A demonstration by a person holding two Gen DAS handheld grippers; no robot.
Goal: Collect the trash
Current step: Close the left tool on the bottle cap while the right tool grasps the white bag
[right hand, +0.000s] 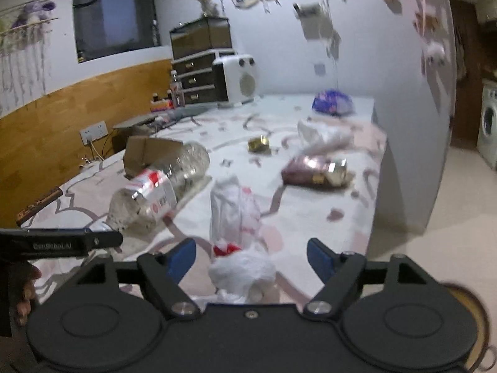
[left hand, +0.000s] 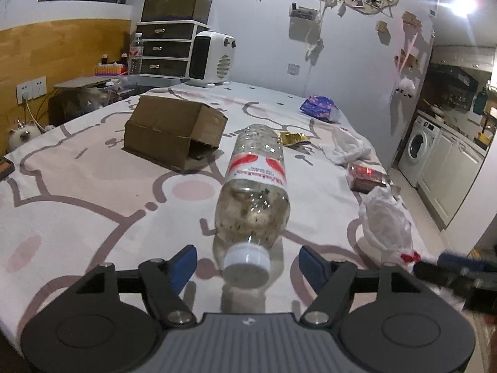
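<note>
A clear plastic bottle (left hand: 253, 195) with a red-and-white label lies on the patterned tablecloth (left hand: 77, 205), its white cap toward me. My left gripper (left hand: 248, 264) is open, its blue pads on either side of the cap, not touching. The bottle also shows in the right wrist view (right hand: 161, 186). A crumpled white plastic bag (right hand: 239, 236) with red print lies between the open jaws of my right gripper (right hand: 251, 259); it also shows in the left wrist view (left hand: 386, 220). The right gripper's tip (left hand: 459, 267) is blurred there.
A brown cardboard box (left hand: 174, 133) lies on its side at the back left. A dark red packet (left hand: 366, 178), a gold wrapper (left hand: 293, 138), white tissue (left hand: 348, 146) and a purple bag (left hand: 320, 107) lie along the right. The table's right edge drops to the floor (right hand: 435, 248).
</note>
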